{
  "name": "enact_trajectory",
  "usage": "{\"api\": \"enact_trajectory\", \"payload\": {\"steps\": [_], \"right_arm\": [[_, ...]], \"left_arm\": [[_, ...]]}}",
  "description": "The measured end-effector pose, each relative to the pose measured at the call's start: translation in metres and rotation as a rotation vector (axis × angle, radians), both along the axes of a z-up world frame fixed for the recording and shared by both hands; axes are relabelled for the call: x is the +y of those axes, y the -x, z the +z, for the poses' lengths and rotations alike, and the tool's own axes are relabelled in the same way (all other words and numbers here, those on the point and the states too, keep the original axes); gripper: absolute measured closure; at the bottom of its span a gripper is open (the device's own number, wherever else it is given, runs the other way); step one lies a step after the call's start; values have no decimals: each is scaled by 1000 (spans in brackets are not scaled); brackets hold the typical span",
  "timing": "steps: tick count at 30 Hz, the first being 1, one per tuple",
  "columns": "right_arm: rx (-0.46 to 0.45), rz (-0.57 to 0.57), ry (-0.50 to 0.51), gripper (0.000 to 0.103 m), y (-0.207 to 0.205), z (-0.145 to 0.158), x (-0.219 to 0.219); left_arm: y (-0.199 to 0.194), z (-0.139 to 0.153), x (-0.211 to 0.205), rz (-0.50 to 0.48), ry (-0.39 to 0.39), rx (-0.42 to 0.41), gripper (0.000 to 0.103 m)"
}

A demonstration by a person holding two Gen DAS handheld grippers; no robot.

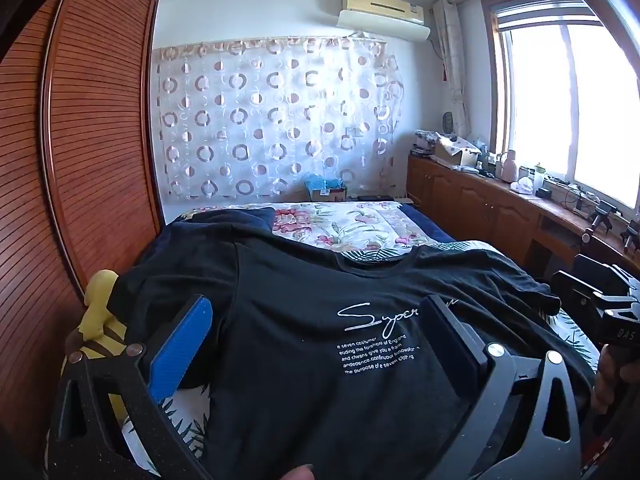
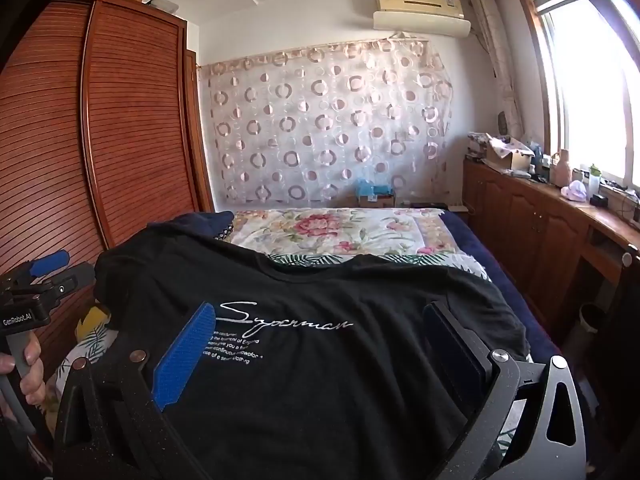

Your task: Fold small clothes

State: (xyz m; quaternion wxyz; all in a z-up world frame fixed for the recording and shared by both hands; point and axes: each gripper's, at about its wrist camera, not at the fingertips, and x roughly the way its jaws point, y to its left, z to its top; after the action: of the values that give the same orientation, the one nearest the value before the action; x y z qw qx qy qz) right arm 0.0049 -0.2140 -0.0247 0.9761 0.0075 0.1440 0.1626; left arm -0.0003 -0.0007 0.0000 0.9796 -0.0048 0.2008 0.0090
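A black T-shirt [image 1: 304, 320] with white lettering lies spread flat, front up, on the bed [image 1: 352, 220], collar toward the far wall; the left tongs [image 1: 320, 320] hang over its chest with jaws wide apart, gripping nothing; the right tongs [image 2: 320, 332] hover likewise, open, tilted slightly downward; a hand [image 2: 28, 368] grips the left handle at the shirt's left edge.
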Motion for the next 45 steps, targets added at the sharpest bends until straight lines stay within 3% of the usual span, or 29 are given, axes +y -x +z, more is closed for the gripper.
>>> {"api": "enact_trajectory", "payload": {"steps": [45], "right_arm": [[12,15,-12,0,1,2,3]], "left_arm": [[3,9,-4,0,-14,-9,0]]}}
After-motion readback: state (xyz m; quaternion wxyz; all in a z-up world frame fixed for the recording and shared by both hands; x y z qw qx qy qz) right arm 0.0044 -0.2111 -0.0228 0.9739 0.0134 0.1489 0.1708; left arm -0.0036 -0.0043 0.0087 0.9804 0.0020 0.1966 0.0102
